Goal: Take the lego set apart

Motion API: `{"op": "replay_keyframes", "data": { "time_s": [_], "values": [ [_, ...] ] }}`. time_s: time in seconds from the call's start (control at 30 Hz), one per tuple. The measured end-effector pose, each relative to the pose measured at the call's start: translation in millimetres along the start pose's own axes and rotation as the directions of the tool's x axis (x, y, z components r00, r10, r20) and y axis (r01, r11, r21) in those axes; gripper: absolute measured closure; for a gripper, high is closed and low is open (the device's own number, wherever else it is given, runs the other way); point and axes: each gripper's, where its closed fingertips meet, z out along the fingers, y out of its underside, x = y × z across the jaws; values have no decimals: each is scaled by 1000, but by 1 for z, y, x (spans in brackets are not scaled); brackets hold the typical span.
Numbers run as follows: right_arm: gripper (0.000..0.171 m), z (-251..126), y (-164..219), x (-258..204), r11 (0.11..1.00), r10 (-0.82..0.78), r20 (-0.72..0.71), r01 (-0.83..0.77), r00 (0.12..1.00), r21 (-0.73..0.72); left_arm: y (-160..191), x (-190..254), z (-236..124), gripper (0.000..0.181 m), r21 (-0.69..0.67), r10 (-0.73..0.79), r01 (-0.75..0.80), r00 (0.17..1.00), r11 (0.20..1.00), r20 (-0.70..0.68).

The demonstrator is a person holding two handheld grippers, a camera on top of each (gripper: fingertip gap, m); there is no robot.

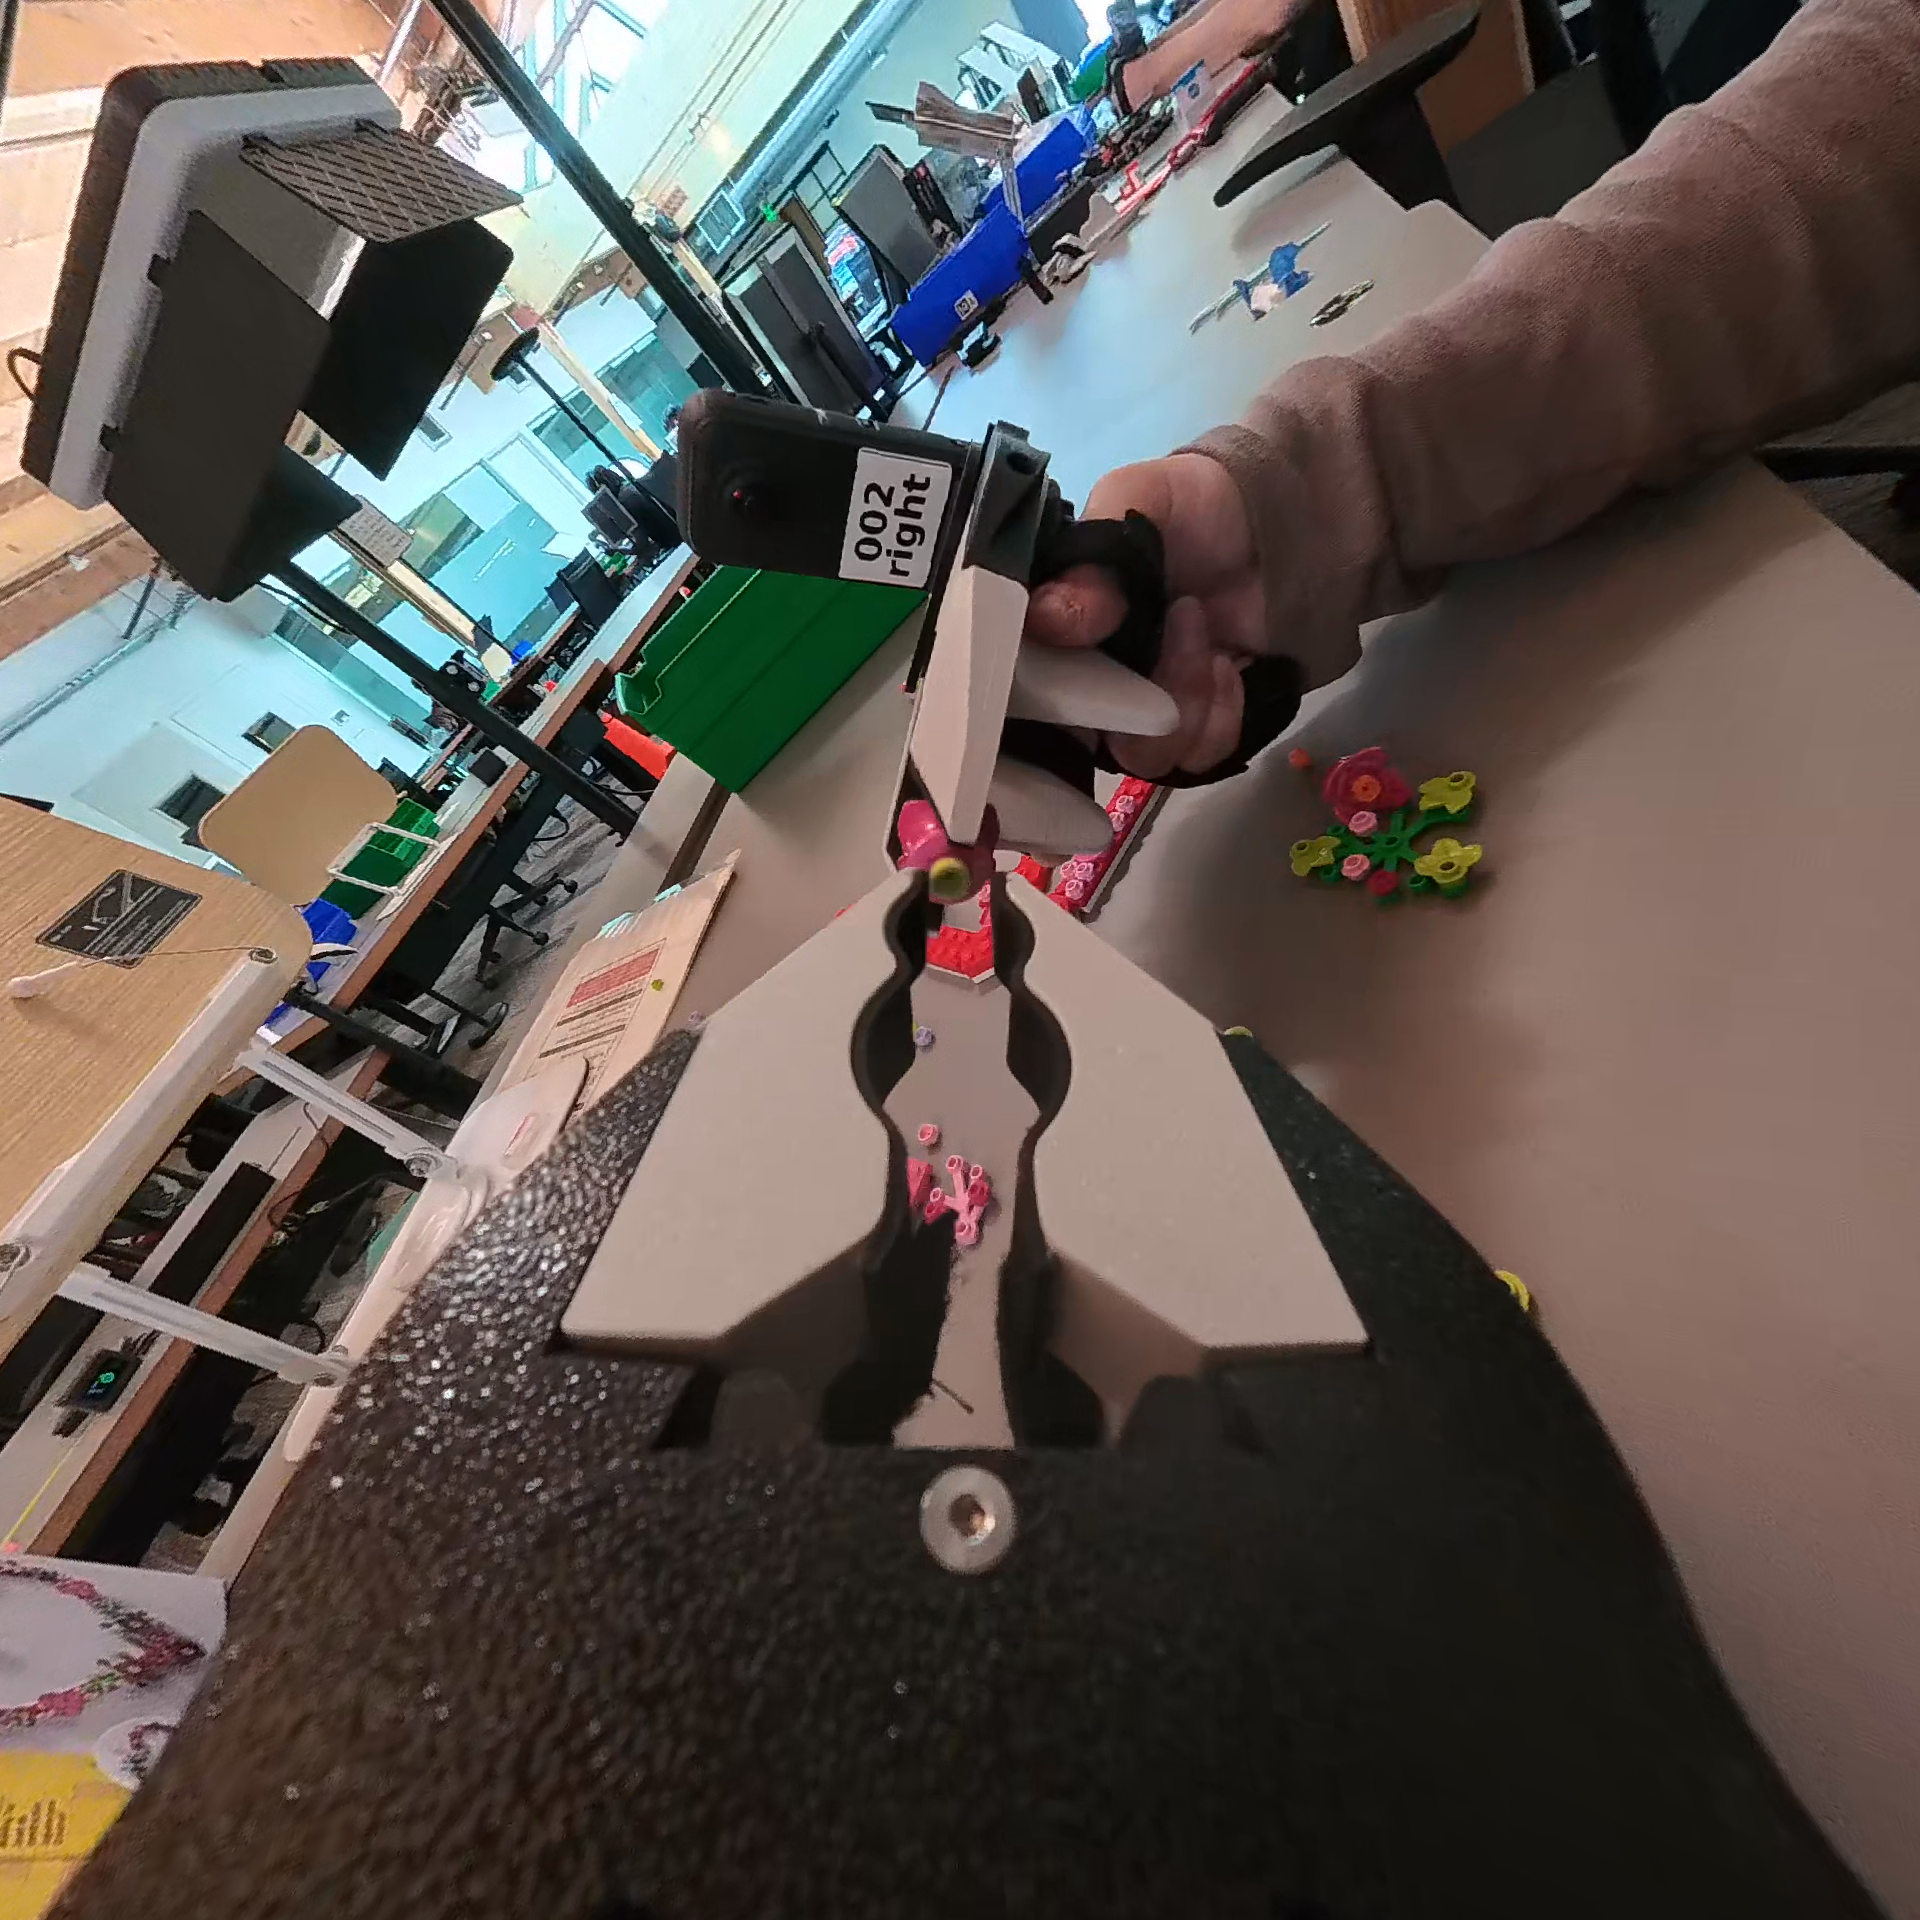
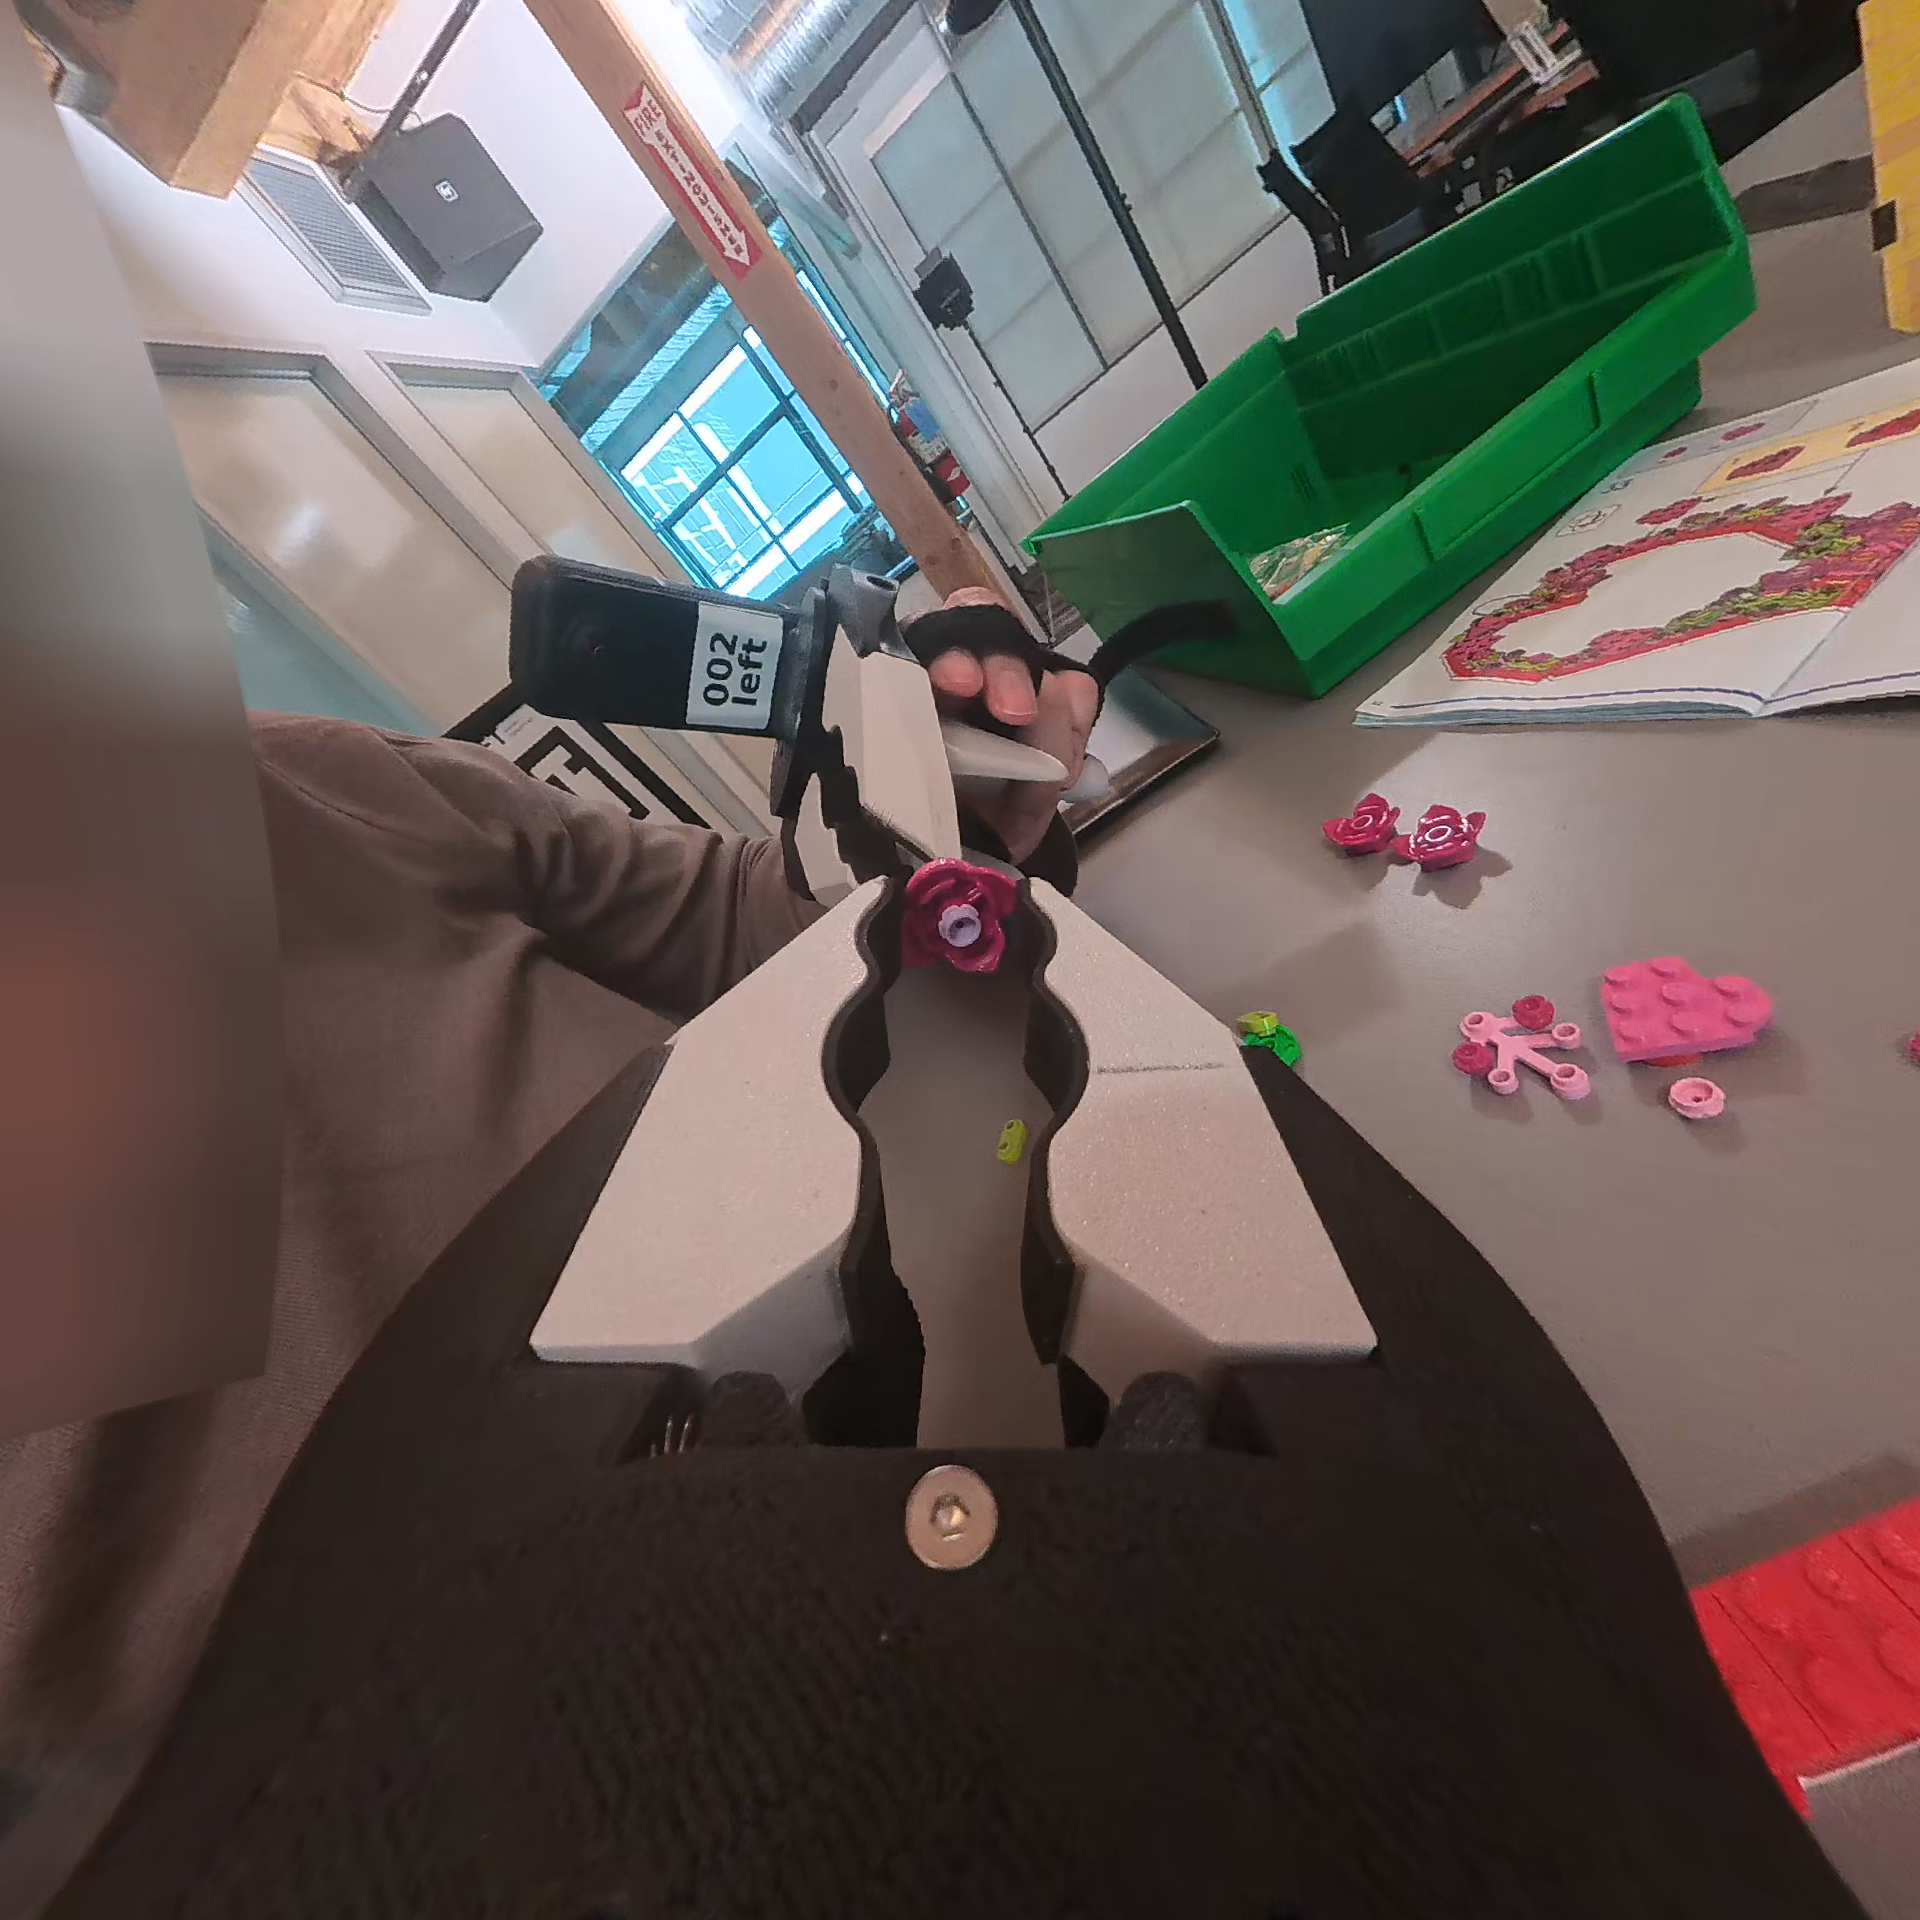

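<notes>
The rose piece (image 2: 954,928) sits at the tips of my right hand-held gripper (image 2: 956,925), magenta petals with a pale lilac stud at the centre; the fingers are closed onto it from both sides. In the left wrist view my left hand-held gripper (image 1: 951,883) has its tips pinched together on a small yellow-green stud (image 1: 948,873) at the back of that same flower. Both tools meet tip to tip, off the desk (image 2: 1455,1299), so I judge the step in hand is pulling that stud off the rose.

Done so far, as far as shown: loose parts lie scattered to the right of my right hand-held gripper. Two more magenta roses (image 2: 1403,831) lie side by side, farther out. Nearer, a pink heart plate (image 2: 1683,1008), a light pink branching stem (image 2: 1522,1049) with small round studs on it, and a single pink round stud (image 2: 1696,1097). A green leaf bit (image 2: 1270,1034) lies just beside my right finger, and a tiny lime piece (image 2: 1010,1140) shows on the desk between the fingers.

Left to do: a flower cluster (image 1: 1387,831) on a green stem, with yellow-green blooms, remains assembled, to the right of the meeting point in the left wrist view. Red plates (image 1: 1101,852) with pink studs lie beyond the tips, apparently still joined. A red studded part (image 2: 1808,1662) sits at the right view's lower right corner.

Beyond: the green bin (image 2: 1455,416) and the open instruction booklet (image 2: 1662,582).
</notes>
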Motion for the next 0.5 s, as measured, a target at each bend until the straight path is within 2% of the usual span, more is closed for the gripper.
{"op": "replay_keyframes", "data": {
  "time_s": [0.23, 0.37, 0.43, 0.5],
  "values": [
    [152, 4, 2, -3, 1000, 12, 19, -12, 1000, -6, -1, 1, -1, 177, 4, 16, -16, 1000, 1000, 4],
    [152, 3, 4, -5, 999, -38, -9, 37, 999, -34, -2, 2, -2, 177, -40, 64, -64, 998, 997, 2],
    [152, -14, -7, 3, 999, -40, -65, 41, 997, 11, 0, -9, -9, 177, -53, 79, -76, 996, 996, 51],
    [152, -44, -29, 7, 992, -44, -118, 57, 992, 113, -2, -38, -32, 177, -8, -8, 9, 991, 1000, 136]
  ]
}}
